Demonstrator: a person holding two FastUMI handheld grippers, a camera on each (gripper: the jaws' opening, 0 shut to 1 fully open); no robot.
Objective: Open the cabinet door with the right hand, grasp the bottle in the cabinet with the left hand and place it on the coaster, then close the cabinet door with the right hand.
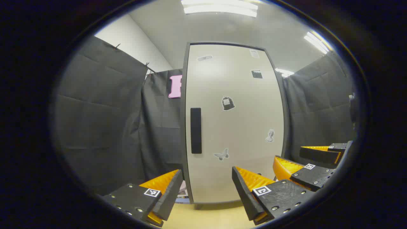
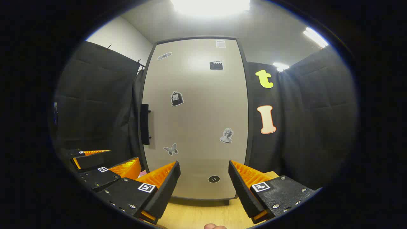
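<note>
Cabinet door [image 2: 194, 117] is closed, upright on the desk [image 2: 197, 216], square ahead of both claws. Handle [image 2: 145, 124], a dark vertical bar, sits on the door's left edge at mid-height; its long axis runs up and down.

Right claw [image 2: 203, 184] is wide open, holding nothing, aimed at the door's lower centre. The handle lies up and to the left of it, well apart.

Left claw [image 1: 206, 190] is also wide open and empty, low before the door; the handle [image 1: 196, 130] is above it, slightly left. It sits nearer the handle side, but the task gives the door to the right claw.

The bottle is presumably behind the door. Opening not yet begun.
</note>
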